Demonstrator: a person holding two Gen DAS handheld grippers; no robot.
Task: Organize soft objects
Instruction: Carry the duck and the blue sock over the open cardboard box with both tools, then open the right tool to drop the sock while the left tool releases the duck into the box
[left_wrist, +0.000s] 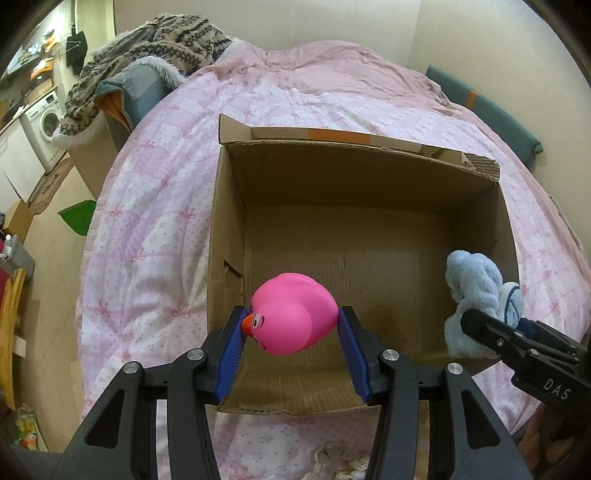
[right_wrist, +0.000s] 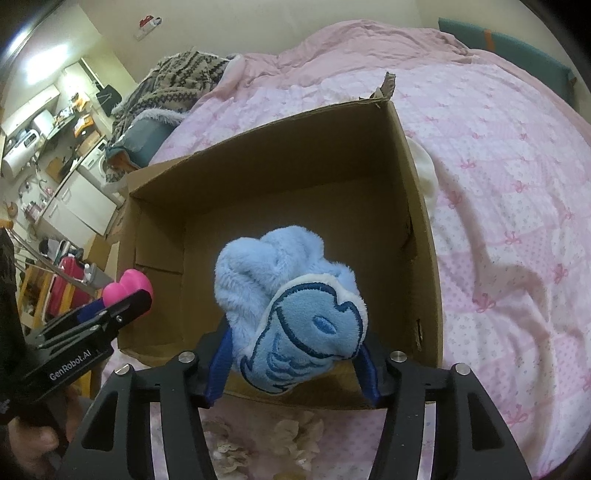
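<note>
Item 1, left: left gripper (left_wrist: 291, 325), jaws clamped on a pink duck (left_wrist: 293, 317). The duck is pinched by its sides, beak turned toward the left pad, and hangs above the near left corner of the cardboard box (left_wrist: 229, 221), clear of the floor.

Item 2, centre: cardboard box, flaps open, standing on a bed with a pink patterned quilt (left_wrist: 147, 236). Both views show its floor bare; nothing lies inside.

Item 3, right: right gripper (right_wrist: 295, 347), jaws clenched on a blue plush toy (right_wrist: 291, 295) with an embroidered face patch. The plush is held above the near right part of the box, over the opening rather than beside it.

Item 4, near edge of the bed: a pale frilly cloth (right_wrist: 258, 439) lying on the quilt just in front of the box, untouched.

Status: judged early. Two soft things are lifted and positioned over the box, none deposited. Remaining: lower and let go of both; the frilly cloth possibly after.
</note>
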